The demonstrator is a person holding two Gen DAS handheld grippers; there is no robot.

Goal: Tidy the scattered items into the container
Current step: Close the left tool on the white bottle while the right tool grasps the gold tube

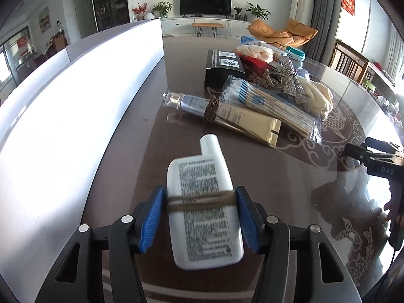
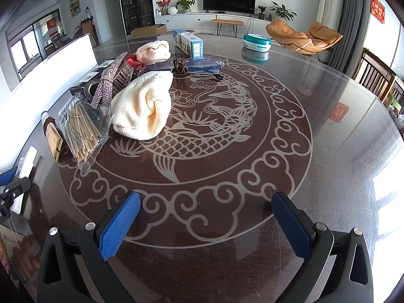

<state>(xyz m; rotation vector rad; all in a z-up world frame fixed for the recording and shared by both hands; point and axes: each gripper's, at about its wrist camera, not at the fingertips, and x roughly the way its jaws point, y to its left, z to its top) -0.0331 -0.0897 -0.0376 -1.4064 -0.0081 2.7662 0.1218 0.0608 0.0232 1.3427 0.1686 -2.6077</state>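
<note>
Nearest, clamped between the blue pads (image 1: 152, 217) of the left gripper (image 1: 200, 217): a white flat bottle (image 1: 202, 212), printed label up, cap pointing away, a brown hair tie (image 1: 199, 202) looped round its middle at the level of the pads. Held over the dark glass-topped table (image 1: 252, 166), just right of the white container wall (image 1: 75, 116). Right gripper (image 2: 207, 217) gaping wide over the fish pattern (image 2: 202, 126) etched in the tabletop, nothing between its fingers; seen from the left wrist as a black tip at the right edge.

Further out, lying flat: a gold tube with a silver pump end (image 1: 222, 112), another brown tie wound around it, touching a clear bag of cotton swabs (image 1: 267, 101). Beside the bag, a cream knitted cloth (image 2: 144, 106) and a rhinestone bow clip (image 1: 290, 78). Behind these, a black box (image 1: 223, 68), a second cream bundle (image 2: 154, 50), something red under it, clear-framed glasses (image 2: 204, 65). Farthest on the table: a blue-and-white carton (image 2: 190, 43) and a teal round case (image 2: 256, 41), well apart from the heap.
</note>
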